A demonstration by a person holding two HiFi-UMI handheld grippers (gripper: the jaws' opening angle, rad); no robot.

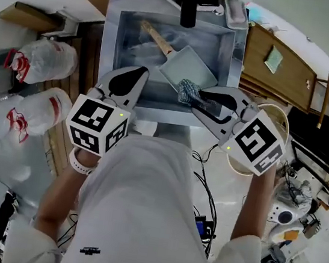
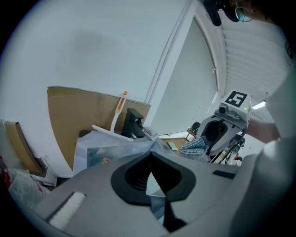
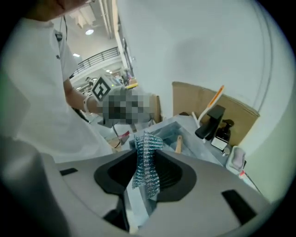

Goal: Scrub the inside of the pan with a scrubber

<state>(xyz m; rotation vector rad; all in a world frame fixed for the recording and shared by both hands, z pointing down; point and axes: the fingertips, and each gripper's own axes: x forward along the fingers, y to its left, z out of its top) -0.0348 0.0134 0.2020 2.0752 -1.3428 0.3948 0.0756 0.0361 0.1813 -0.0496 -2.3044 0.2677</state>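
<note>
Now the right tool (image 1: 196, 97) pinches the scrubber (image 1: 186, 90) at the pan's (image 1: 188, 69) edge; the left tool (image 1: 144, 72) is pressed together, empty. Next, probably rubbing inside.

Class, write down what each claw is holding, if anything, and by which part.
The right claw pinches the scrubber across its middle, with its top poking past the jaws. The left claw is shut on nothing.

A square pan (image 1: 188, 69) lies in the sink (image 1: 120, 36). The right gripper (image 1: 199, 97) pinches the scrubber (image 1: 188, 90) at the pan's near edge. The left gripper (image 1: 141, 73) hangs beside.
</note>
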